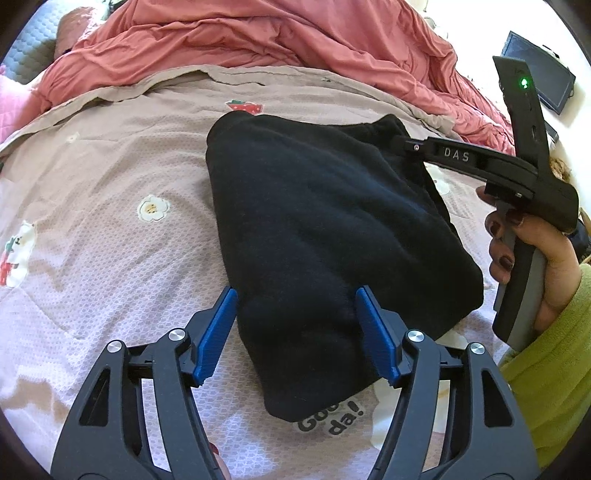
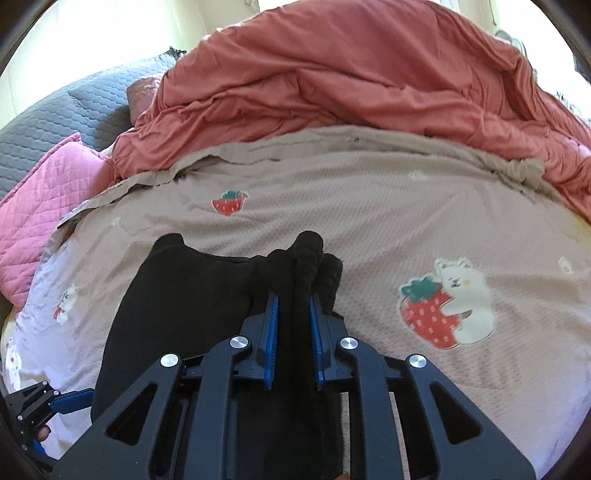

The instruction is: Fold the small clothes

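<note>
Right hand-held gripper [image 2: 293,295] pinching bunched edge of black garment [image 1: 325,236] on bed blanket [image 1: 110,192]; left hand-held gripper [image 1: 295,295] spread, pads straddling garment's near corner.

Bright daylight fills both fisheye views, blowing the wall [image 2: 92,33] behind the bed to near white and washing out the right side of the left wrist view. The black garment [image 1: 317,229] reads as a nearly featureless dark mass with little fold detail. Both frames bend strongly and darken to black at the corners, and the salmon duvet [image 2: 369,85] looks slightly soft.
</note>
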